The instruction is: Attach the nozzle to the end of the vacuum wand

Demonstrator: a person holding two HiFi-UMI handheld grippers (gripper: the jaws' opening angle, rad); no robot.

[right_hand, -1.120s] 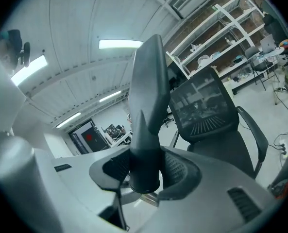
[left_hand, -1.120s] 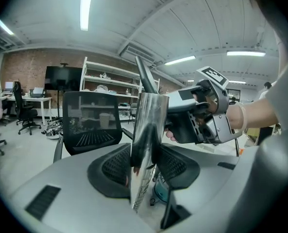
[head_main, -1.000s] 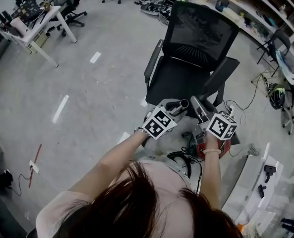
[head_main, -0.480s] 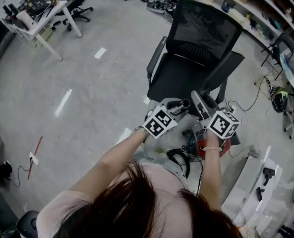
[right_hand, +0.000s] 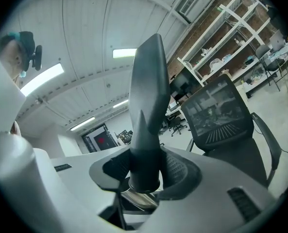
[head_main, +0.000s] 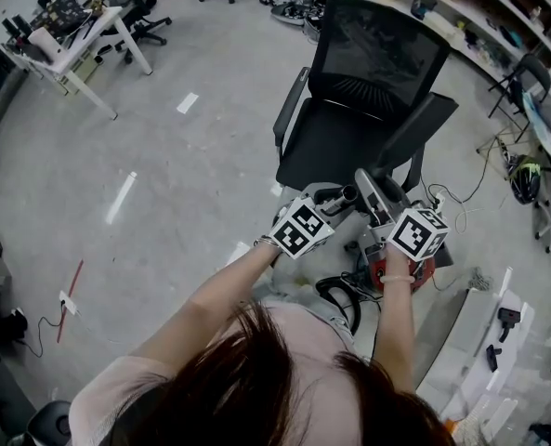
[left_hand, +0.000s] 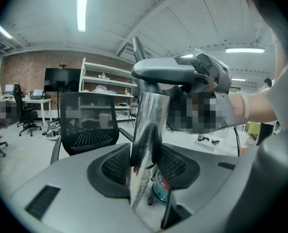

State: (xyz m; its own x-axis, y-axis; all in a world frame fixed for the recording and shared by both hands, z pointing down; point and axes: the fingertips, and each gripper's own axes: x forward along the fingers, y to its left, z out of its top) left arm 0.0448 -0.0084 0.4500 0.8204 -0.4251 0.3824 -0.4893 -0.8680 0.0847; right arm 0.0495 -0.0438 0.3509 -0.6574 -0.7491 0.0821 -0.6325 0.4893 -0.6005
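The left gripper [left_hand: 144, 169] pinches the shiny silver metal vacuum wand [left_hand: 146, 130], free end angled far-right — likely as a fixed target — while the right gripper [right_hand: 144, 178] clamps the dark grey tapered plastic nozzle [right_hand: 146, 110] just beside that end, seemingly for mating.

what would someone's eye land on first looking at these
Two grippers with marker cubes sit side by side at the head view's centre. The left gripper clamps a shiny metal wand, and the right gripper clamps a dark grey nozzle, their ends close together. Just beyond them stands a black mesh office chair on the grey floor.
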